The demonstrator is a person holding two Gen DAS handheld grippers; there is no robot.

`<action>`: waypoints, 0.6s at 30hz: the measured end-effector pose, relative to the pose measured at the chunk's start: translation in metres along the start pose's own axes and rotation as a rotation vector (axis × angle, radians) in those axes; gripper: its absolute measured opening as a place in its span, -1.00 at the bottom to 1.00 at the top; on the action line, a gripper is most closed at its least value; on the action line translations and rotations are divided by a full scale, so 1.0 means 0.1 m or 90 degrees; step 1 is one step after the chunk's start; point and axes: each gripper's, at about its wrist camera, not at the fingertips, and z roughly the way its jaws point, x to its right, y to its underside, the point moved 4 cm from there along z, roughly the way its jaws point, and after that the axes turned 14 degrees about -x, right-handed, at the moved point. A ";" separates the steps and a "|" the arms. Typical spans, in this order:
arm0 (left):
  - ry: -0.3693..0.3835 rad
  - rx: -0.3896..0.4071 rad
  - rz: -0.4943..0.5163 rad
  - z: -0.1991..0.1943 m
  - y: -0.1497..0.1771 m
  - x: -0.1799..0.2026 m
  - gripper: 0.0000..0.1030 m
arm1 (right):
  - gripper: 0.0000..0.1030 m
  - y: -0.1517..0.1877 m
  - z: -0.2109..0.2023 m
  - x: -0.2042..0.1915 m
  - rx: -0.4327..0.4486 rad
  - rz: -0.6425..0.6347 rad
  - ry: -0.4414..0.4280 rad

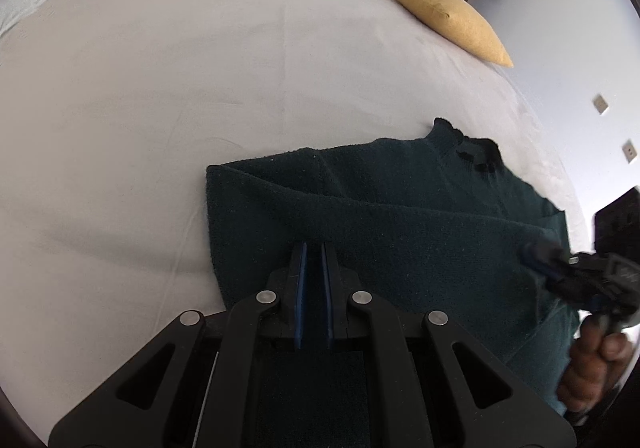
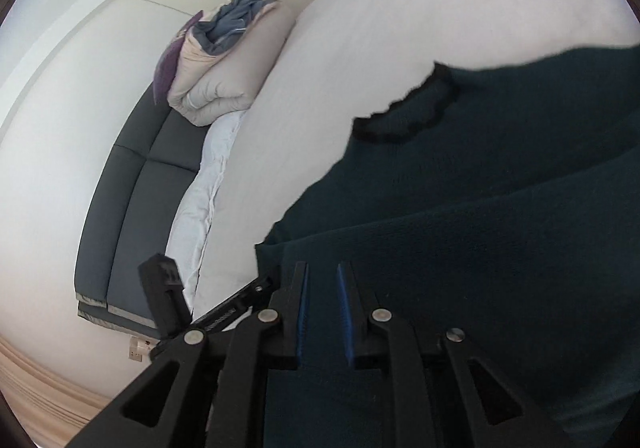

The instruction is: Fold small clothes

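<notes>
A dark green knitted sweater (image 1: 400, 215) lies partly folded on the white bed (image 1: 160, 107), its black collar (image 1: 476, 151) toward the far right. My left gripper (image 1: 314, 248) is shut on the sweater's folded near edge. My right gripper (image 1: 532, 254) shows at the right edge of the left wrist view, on the sweater's right side, with a hand behind it. In the right wrist view the right gripper (image 2: 323, 268) has its blue pads close together with sweater (image 2: 500, 207) cloth between them; the collar (image 2: 404, 119) lies ahead.
A yellow cushion (image 1: 448, 15) lies at the bed's far right corner. Folded duvets and pillows (image 2: 224, 79) are piled at the head of the bed by a dark grey headboard (image 2: 132, 199). The left gripper's body (image 2: 168, 296) shows in the right wrist view.
</notes>
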 end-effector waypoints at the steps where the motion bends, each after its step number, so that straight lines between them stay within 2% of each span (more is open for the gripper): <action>1: 0.012 0.005 -0.013 -0.05 -0.01 -0.05 -0.87 | -0.75 0.00 0.00 0.11 0.006 0.020 0.005; 2: 0.017 0.018 -0.022 -0.12 -0.02 -0.11 -0.87 | -0.86 0.03 -0.02 0.20 0.008 0.033 -0.026; 3: 0.020 0.028 -0.026 -0.17 -0.03 -0.15 -0.87 | -0.86 0.05 -0.06 0.26 0.010 0.044 -0.046; 6: 0.091 0.017 -0.027 -0.14 -0.16 -0.24 -0.87 | -0.86 0.10 -0.15 0.33 -0.002 0.037 -0.079; 9: 0.092 0.010 -0.028 -0.05 -0.33 -0.31 -0.87 | -0.88 0.11 -0.14 0.34 -0.020 0.034 -0.081; 13: 0.184 -0.009 -0.088 0.08 -0.41 -0.53 -0.87 | -0.88 0.14 -0.18 0.37 -0.018 0.045 -0.112; 15: 0.191 -0.007 -0.094 0.05 -0.34 -0.55 -0.87 | -0.87 0.20 -0.20 0.36 -0.022 0.039 -0.117; 18: 0.182 -0.005 -0.064 -0.03 -0.11 -0.43 -0.87 | -0.87 0.28 -0.24 0.36 -0.022 0.039 -0.117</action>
